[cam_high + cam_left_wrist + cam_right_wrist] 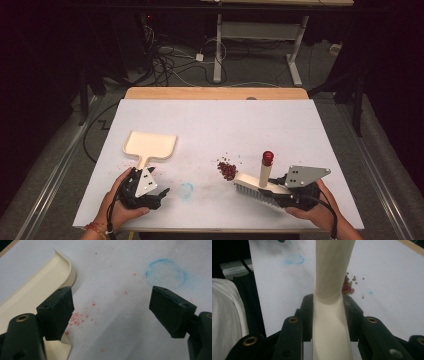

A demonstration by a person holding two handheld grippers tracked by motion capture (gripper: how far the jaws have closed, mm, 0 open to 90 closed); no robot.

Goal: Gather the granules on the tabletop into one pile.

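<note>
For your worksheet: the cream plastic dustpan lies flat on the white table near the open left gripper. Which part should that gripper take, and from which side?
Probably the short flat handle of the cream plastic dustpan. It points toward the person, right in front of the left gripper, and looks narrow enough for the open jaws. Come in from the near side, low and level; the raised side and back walls make the pan a poorer hold.

A fixed camera above the person's side looks forward and down over the whole white paper-covered counter [215, 125], with floor cables beyond. The left gripper view rides low and close, facing along its wide-apart black jaws to a faint blue ring stain [166, 272] and the edge of a cream plastic dustpan [37, 287]. The right gripper view looks along the cream brush handle [332, 277] clamped between its jaws toward a small pile of red beads [347, 287]; it shares the ring with both other views.
</note>
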